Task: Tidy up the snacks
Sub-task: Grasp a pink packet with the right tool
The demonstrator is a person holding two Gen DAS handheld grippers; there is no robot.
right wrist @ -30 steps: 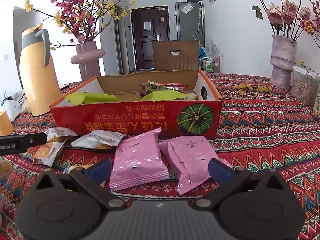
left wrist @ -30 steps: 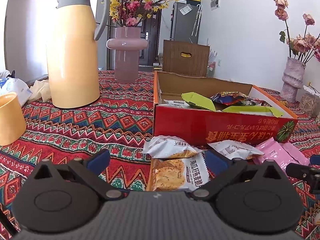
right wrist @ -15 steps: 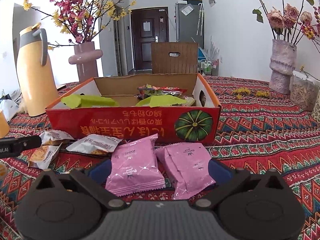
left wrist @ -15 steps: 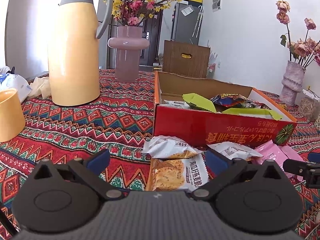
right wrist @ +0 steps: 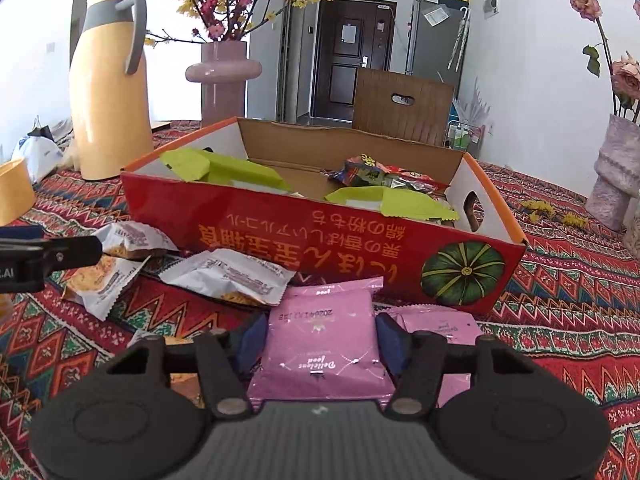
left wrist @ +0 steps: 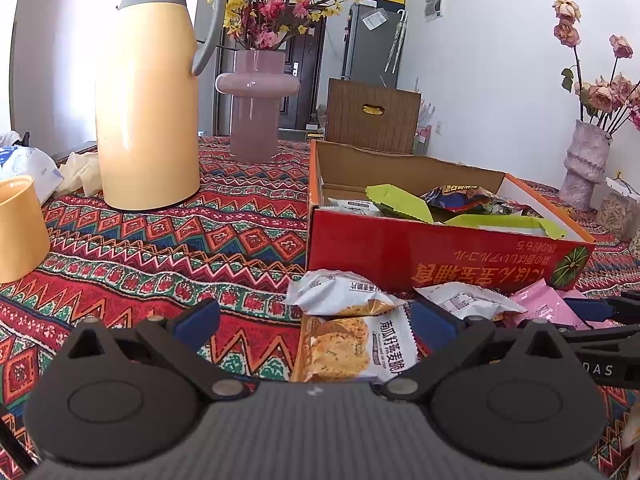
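A red cardboard box holds green and colourful snack packs. White cracker packs and pink packs lie on the cloth in front of it. My left gripper is open, its fingers on either side of a cracker pack, low over the cloth. My right gripper is shut on a pink snack pack and holds it tilted up. A second pink pack lies to its right. The right gripper shows at the left wrist view's right edge.
A yellow thermos and a pink vase with flowers stand at the back left. A yellow cup is at the left edge. Another vase stands at the far right. A patterned cloth covers the table.
My right gripper has closed on the left pink pack and lifted its end off the cloth. My left gripper has held its place, open, over the cracker pack.
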